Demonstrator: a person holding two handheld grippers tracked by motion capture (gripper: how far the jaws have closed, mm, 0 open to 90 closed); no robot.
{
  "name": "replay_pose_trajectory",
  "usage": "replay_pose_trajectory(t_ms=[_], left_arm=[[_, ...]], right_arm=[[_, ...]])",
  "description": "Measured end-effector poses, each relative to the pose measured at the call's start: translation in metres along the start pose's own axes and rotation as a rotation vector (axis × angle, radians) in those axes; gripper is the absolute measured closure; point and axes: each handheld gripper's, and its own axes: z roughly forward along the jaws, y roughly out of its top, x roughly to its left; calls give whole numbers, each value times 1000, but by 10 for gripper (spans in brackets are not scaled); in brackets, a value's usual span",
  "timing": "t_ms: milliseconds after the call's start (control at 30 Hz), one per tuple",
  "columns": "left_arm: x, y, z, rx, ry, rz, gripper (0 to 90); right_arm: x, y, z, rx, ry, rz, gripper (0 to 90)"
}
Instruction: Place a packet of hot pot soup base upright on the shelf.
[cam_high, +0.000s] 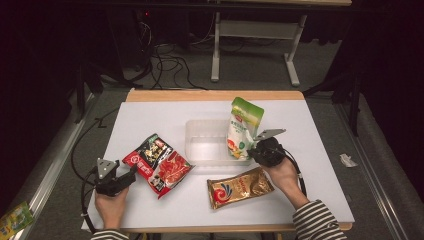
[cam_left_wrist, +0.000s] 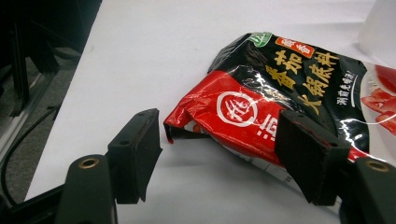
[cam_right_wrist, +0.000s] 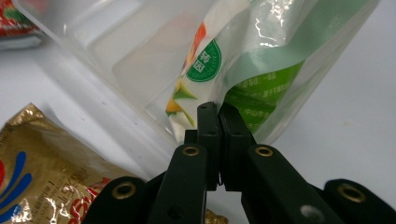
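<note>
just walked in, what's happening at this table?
A person works two handheld grippers. The right gripper is shut on the bottom edge of the green-and-white pouch, which stands tilted at the right end of the clear plastic bin. The left gripper is open, its jaws either side of a corner of the red-and-black packet, not yet gripping. A gold packet lies on the table.

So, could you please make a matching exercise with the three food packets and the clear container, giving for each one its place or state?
Things:
1. green and white pouch
2. red and black packet
3. gold packet
4. clear plastic container

States:
A. lies flat, in front of the open left hand-held gripper
B. sits mid-table
C. held upright at the container's right end by the right hand-held gripper
D. lies flat, nearest the table's front edge

Pairs: 1-C, 2-A, 3-D, 4-B
</note>
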Motion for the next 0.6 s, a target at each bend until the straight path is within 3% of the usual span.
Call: replay_pose_trajectory(t_ms=[67,233,367,600], left_arm=[[0,0,0,0,0,0,319],[0,0,0,1,-2,-2,319],[0,0,0,1,-2,-1,318],[0,0,0,0,-1,-1,318]], right_arm=[[0,-2,7,28,3,-1,900],[-1,-4,9,27,21,21,888],[0,-5,3,-9,41,31,806],[1,-2,-10,-74,34,40,738]])
